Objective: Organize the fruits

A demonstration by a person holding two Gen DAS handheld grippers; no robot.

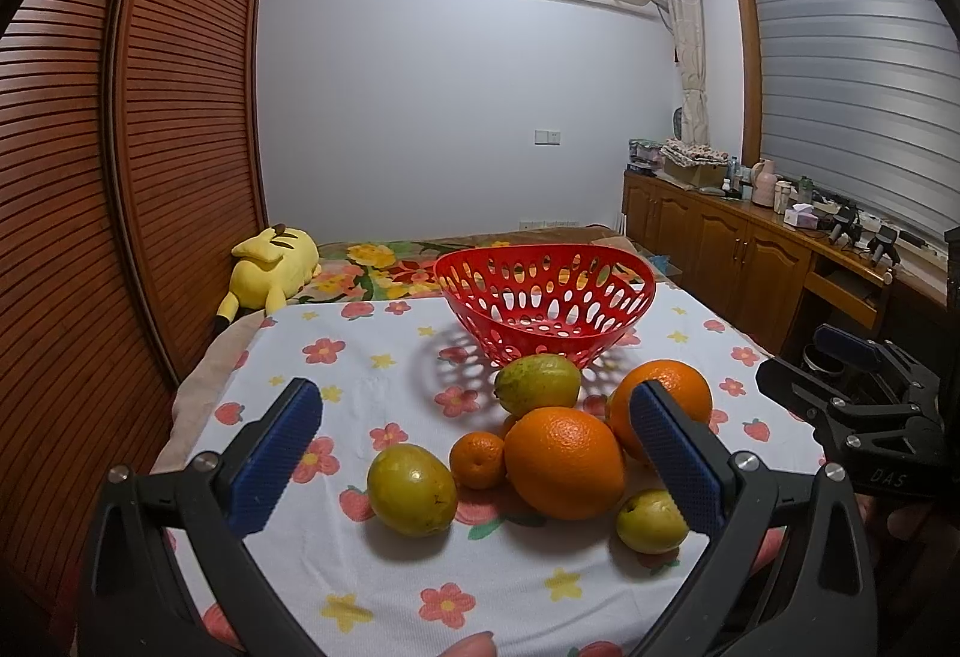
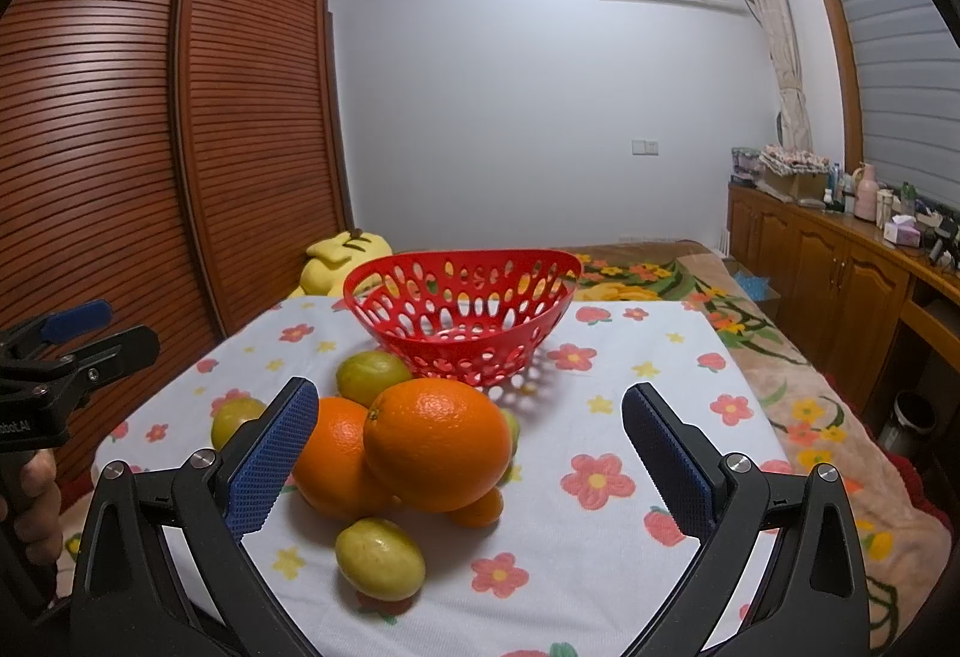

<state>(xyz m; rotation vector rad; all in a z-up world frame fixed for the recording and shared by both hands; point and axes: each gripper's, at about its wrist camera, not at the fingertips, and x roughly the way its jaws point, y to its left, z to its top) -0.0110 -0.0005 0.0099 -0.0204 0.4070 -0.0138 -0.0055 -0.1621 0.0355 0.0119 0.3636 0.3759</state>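
Observation:
A red perforated basket stands empty on the flowered tablecloth, behind a cluster of fruit. The cluster holds two big oranges, a small tangerine and several yellow-green fruits. My left gripper is open and empty, its jaws either side of the cluster and short of it. My right gripper is open and empty, with the front orange between its jaws. A yellow-green fruit lies nearest it.
A yellow plush toy lies at the far left by a louvred wooden wardrobe. A flowered bedspread lies behind the cloth. A wooden sideboard with clutter stands on the right. The right gripper's body shows in the left wrist view.

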